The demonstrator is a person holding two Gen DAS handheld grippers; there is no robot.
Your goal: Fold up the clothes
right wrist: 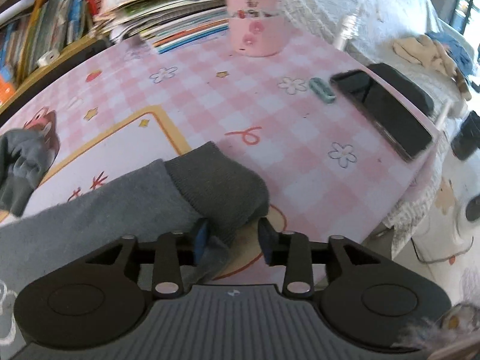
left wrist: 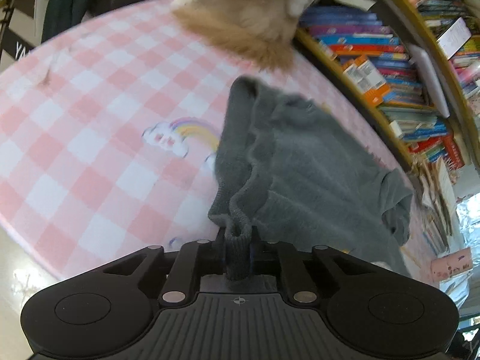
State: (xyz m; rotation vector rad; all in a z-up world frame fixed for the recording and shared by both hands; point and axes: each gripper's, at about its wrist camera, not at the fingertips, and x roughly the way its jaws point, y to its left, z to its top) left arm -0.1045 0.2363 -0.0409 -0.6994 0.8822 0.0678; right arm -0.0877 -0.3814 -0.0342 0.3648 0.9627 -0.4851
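Looking along my left tongs (left wrist: 237, 240), they are clamped tight on a ribbed band of the grey sweater (left wrist: 300, 162), which bunches up right at the tips. From there the sweater lies stretched away from me across the pink checked surface (left wrist: 90, 138), its long axis running up and slightly left in this view, with one sleeve cuff (left wrist: 396, 210) folded over at the right edge. A printed rainbow (left wrist: 192, 132) sits just beside the sweater's left side, a fluffy tan thing (left wrist: 240, 24) lies at the far end, and shelves of books (left wrist: 390, 69) stand to the right. Looking along my right tongs (right wrist: 232, 238), the fingers stand apart; the darker ribbed cuff (right wrist: 216, 186) lies between them, against the left pad and clear of the right one. The sleeve runs from there off to the left. Farther off stand a pink cup (right wrist: 255, 12), a phone (right wrist: 381, 111) and a stack of magazines (right wrist: 168, 9).
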